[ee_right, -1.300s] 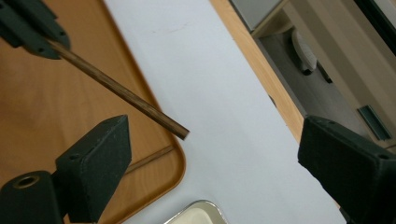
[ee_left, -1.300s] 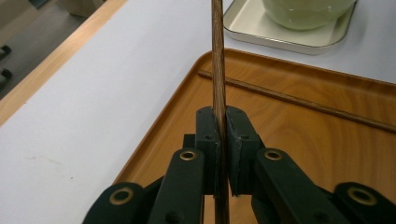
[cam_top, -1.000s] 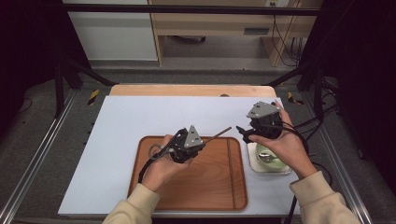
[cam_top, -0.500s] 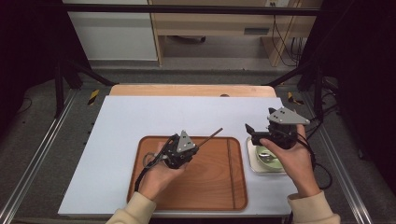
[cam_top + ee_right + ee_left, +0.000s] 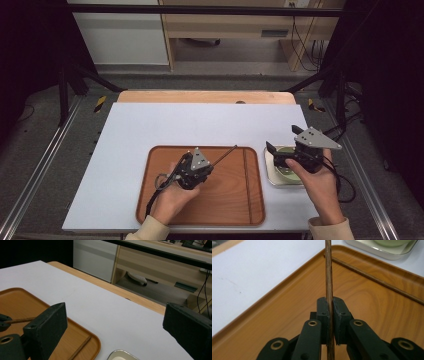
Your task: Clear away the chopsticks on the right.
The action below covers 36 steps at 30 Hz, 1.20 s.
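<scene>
Left tongs are clenched on one chopstick above the wooden tray, so it's mid-carry; next it needs lowering beside the second chopstick lying there. Right tongs hang released over a metal dish holding something green, maybe a bowl.

My left hand reaches up from the bottom and holds my left claw low, pointing up and to the right. Its two black jaws are squeezed together, nearly touching. My right hand holds my right claw off to the side. Its jaws stand wide apart with nothing between them.
</scene>
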Each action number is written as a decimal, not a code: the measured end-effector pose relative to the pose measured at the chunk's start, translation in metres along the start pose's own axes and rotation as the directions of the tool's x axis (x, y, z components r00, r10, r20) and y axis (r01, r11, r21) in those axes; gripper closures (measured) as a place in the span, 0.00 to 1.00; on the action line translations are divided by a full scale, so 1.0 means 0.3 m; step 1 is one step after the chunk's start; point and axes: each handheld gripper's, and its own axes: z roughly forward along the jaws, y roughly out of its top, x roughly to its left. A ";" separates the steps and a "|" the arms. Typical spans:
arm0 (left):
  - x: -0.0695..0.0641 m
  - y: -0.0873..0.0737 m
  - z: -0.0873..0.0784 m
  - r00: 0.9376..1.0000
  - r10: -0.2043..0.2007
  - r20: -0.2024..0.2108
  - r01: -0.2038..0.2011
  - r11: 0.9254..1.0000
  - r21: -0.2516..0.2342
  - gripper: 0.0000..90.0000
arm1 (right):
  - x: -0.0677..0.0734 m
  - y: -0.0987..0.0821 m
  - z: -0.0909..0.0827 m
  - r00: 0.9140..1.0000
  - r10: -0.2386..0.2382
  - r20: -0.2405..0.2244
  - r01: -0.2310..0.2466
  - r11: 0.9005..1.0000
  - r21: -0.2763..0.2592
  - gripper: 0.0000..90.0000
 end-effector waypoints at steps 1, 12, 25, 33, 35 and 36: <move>0.000 -0.003 0.008 1.000 -0.005 -0.001 0.005 1.000 0.008 0.94 | -0.002 -0.001 -0.004 1.000 0.002 -0.003 -0.002 1.000 0.003 0.07; -0.024 0.016 0.104 0.998 -0.048 0.044 0.044 0.996 0.081 0.94 | -0.015 -0.024 -0.004 1.000 0.018 0.009 -0.018 1.000 0.011 0.07; -0.043 0.011 0.183 0.997 -0.066 0.034 0.061 0.989 0.132 0.94 | -0.021 -0.031 -0.001 0.999 0.036 -0.011 -0.036 0.999 0.013 0.07; -0.028 0.010 0.181 0.995 -0.099 0.027 0.095 0.988 0.123 0.94 | -0.011 -0.028 0.000 1.000 0.020 -0.008 -0.020 1.000 0.018 0.07; -0.028 0.010 0.181 0.995 -0.099 0.029 0.095 0.988 0.121 0.94 | -0.007 -0.026 0.000 1.000 0.019 -0.009 -0.019 1.000 0.019 0.07; -0.028 0.010 0.181 0.995 -0.097 0.029 0.093 0.989 0.118 0.93 | -0.005 -0.026 0.001 1.000 0.018 -0.011 -0.018 1.000 0.020 0.07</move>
